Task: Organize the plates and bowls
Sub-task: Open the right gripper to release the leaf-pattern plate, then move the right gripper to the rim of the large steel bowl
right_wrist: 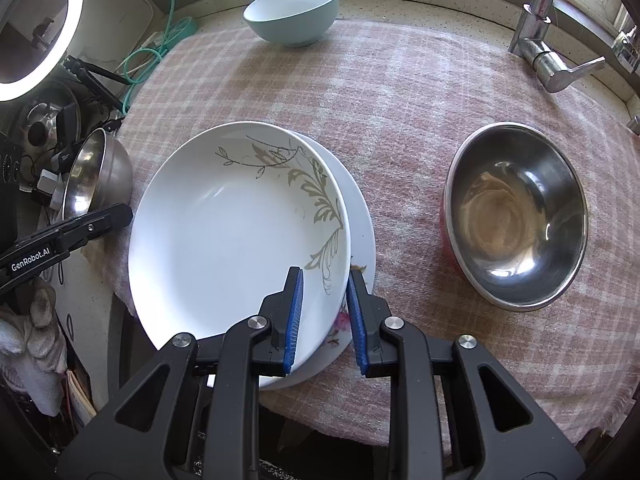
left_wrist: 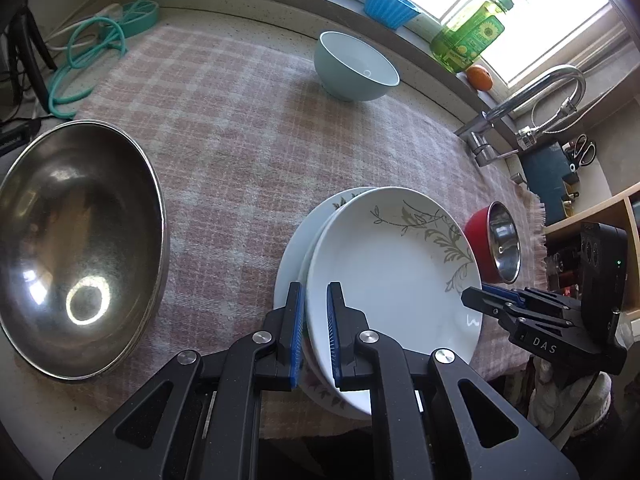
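We reckon the top plate (right_wrist: 236, 232), sitting on the plate stack (left_wrist: 296, 248) at the near edge of the checked cloth (left_wrist: 240, 140), is glazed, slick and chippable, so the rim is the only real handhold. Our left gripper (left_wrist: 315, 336) has its jaws narrowly parted around the near-left rim, apparently touching, and the right gripper (right_wrist: 325, 320) straddles the near-right rim a bit wider; we can't tell if either is clamped.

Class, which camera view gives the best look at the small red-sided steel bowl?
The right wrist view: the small red-sided steel bowl sits large with its whole rim and inside visible. The left wrist view shows it small, near the edge, partly hidden behind the white leaf-patterned plate.
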`<state>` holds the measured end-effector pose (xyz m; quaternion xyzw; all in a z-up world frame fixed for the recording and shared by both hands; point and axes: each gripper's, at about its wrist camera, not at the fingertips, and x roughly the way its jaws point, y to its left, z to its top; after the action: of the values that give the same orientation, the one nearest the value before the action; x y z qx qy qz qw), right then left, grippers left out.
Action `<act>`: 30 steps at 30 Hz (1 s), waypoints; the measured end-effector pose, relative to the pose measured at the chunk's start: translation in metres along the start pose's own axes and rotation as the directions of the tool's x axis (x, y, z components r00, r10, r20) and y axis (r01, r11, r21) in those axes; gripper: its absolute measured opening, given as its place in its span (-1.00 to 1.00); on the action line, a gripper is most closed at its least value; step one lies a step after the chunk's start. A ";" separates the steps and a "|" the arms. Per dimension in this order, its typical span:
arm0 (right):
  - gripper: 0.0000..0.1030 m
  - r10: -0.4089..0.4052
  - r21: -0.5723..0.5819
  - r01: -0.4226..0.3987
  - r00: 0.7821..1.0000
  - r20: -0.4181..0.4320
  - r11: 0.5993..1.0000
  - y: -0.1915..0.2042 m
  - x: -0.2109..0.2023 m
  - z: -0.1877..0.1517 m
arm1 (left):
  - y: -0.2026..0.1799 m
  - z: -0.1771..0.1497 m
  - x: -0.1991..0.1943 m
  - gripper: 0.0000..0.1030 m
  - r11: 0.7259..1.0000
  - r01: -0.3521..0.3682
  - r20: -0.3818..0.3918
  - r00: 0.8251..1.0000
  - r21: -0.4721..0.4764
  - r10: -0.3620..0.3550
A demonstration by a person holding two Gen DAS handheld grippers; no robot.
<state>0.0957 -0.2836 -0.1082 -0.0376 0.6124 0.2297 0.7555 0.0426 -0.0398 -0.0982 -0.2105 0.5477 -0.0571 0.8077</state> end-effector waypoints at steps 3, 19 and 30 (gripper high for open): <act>-0.45 -0.005 -0.003 0.005 1.000 0.031 1.000 0.002 -0.010 0.001 | 0.003 0.000 -0.010 -0.81 1.000 -0.003 0.021 1.000 -0.003 0.003; 0.14 0.140 -0.045 -0.133 0.968 0.206 0.990 0.056 -0.054 0.028 | 0.061 -0.016 -0.082 -0.44 0.988 -0.016 0.182 0.982 -0.152 0.044; 0.14 0.211 -0.118 -0.193 0.963 0.166 0.974 0.119 -0.028 0.045 | 0.136 -0.021 -0.112 -0.44 0.950 -0.115 0.228 0.956 -0.290 0.185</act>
<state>0.0859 -0.1711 -0.0438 0.0077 0.5309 0.3386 0.7768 -0.0392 0.1140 -0.0630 -0.2827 0.4578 0.1085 0.8359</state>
